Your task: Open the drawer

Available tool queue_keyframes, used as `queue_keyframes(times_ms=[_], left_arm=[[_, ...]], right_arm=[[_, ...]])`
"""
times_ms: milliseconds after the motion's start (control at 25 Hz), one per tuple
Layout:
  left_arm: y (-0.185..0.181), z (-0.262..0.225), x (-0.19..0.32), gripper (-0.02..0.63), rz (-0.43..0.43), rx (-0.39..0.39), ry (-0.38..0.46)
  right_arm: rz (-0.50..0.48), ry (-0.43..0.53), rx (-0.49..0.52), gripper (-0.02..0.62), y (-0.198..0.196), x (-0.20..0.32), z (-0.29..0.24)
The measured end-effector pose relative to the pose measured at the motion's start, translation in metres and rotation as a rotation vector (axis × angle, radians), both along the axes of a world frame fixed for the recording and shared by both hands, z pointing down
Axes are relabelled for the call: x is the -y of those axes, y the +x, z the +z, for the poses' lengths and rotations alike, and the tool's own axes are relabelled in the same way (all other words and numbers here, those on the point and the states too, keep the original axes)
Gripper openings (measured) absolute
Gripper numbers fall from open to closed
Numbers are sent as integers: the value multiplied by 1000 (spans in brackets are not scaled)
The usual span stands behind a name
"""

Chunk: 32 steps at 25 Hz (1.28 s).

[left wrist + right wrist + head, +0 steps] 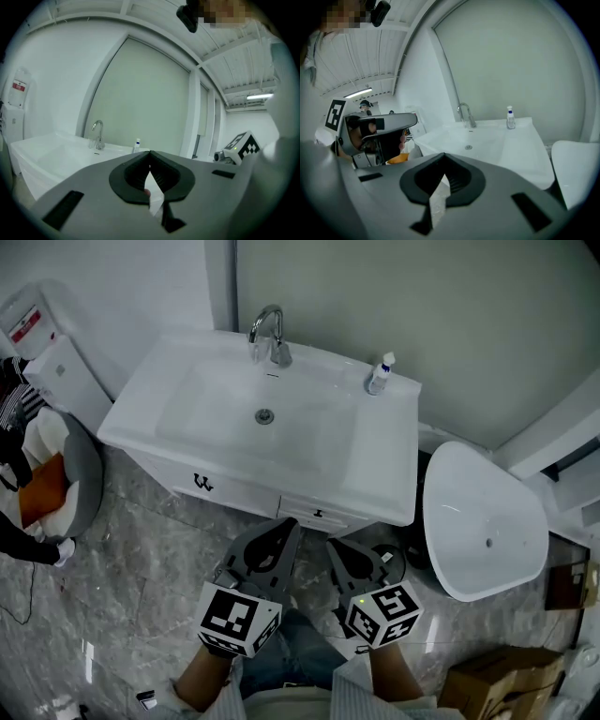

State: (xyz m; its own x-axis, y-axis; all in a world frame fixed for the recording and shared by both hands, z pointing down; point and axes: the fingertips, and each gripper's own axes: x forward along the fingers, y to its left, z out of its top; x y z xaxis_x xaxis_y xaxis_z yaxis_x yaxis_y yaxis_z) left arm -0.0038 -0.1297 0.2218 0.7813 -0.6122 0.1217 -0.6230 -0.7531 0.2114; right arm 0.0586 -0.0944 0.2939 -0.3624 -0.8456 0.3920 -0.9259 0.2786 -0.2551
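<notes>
The white vanity [272, 418] stands against the wall, with a basin and a chrome tap [269, 334]. Under its front edge is a narrow drawer front [314, 512] with a small dark handle, and further left a wider front [202, 484] with its own handle; both look closed. My left gripper [289, 527] and right gripper [336, 546] hang side by side just before the narrow drawer, touching nothing. In the left gripper view the left gripper [149, 153] has its tips together with nothing held. The right gripper [443, 155] also shows its jaws shut and empty.
A soap bottle [379, 374] stands on the vanity's right back corner. A white toilet-like fixture [483, 521] sits close on the right, with a cardboard box [497, 679] nearer me. A grey seat [80, 479] with clothes is at the left. The floor is grey marble.
</notes>
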Motion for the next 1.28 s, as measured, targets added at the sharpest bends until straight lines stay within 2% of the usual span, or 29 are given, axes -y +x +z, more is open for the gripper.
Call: queue_keyframes(times_ms=[280,880,1280], left_arm=[[17,36,10,17,38,28,-61],[32,146,27,17,-10,113,-156],[49,216,31,17,-37,111,-211]], right_arm=[[27,-43,-2,8,14,10,26],[48,-125,28,8,43,33,122],[27,-185,-15,8,67,46,198]])
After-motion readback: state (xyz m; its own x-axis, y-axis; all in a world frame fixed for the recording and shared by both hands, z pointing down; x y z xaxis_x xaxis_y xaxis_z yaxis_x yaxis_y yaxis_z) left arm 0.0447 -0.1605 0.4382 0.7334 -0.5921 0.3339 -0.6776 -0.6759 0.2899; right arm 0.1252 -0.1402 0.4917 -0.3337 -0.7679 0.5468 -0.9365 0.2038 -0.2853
